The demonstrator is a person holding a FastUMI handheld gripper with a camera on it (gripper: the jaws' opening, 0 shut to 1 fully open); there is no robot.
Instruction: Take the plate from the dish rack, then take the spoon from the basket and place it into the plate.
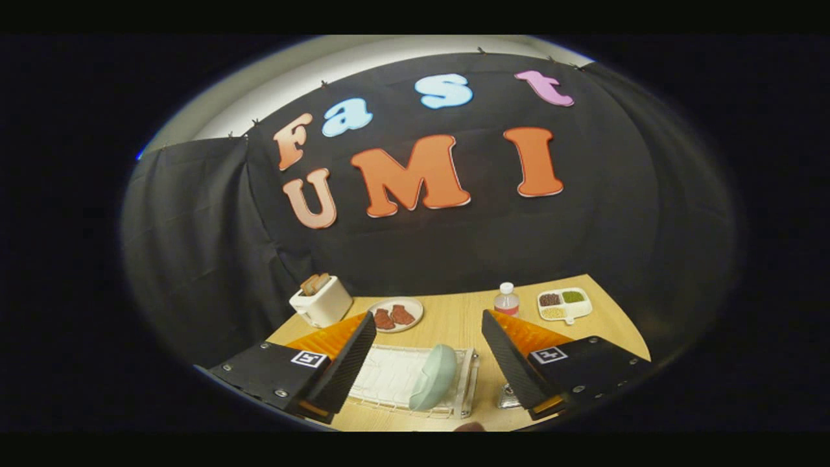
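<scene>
- gripper (428,363) hangs above the table (460,318), fingers spread wide, holding nothing.
- the pale green plate (433,376) stands on edge in the white dish rack (389,376), right between the fingers and below them.
- risk: a plate on its rim can roll or tip if one finger hits it first; a pinch on the curved edge may slip.
- risk: the rack looks light and might lift along with the plate.
- hard to tell: the basket (509,395) is a metallic glimpse tucked behind the right finger; i can't make out the spoon.
</scene>
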